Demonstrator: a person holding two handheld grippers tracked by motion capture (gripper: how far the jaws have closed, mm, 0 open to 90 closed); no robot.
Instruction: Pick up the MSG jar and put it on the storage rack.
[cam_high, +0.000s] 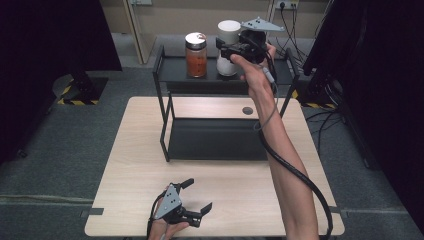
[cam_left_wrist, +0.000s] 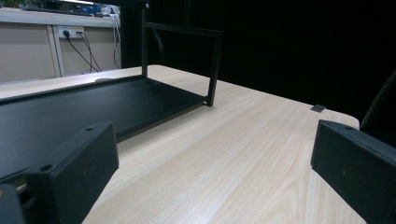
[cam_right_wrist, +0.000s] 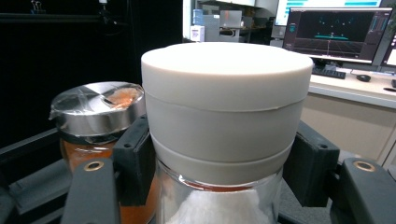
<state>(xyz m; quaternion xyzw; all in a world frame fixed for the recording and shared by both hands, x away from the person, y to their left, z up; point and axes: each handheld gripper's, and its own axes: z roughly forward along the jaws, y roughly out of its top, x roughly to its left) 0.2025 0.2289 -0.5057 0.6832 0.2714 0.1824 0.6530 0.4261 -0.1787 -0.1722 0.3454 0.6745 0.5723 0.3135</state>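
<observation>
At the top of the frame, our right tongs (cam_high: 231, 50) clamp the upright white-capped jar (cam_high: 228, 47); left tongs (cam_high: 192, 196) sit wide open and empty, far below.

A light wooden bench (cam_high: 135, 170) stood on a grey floor (cam_high: 60, 150). On it sat a black two-level metal rack (cam_high: 212, 140), its lower shelf bare. A glass jar of orange-red stuff with a shiny metal lid (cam_high: 196, 55) stood upright on the top shelf, toward its left. Behind, a wall socket (cam_high: 285, 5) held dark cables; computer screens (cam_right_wrist: 338, 32) glowed on a desk.
</observation>
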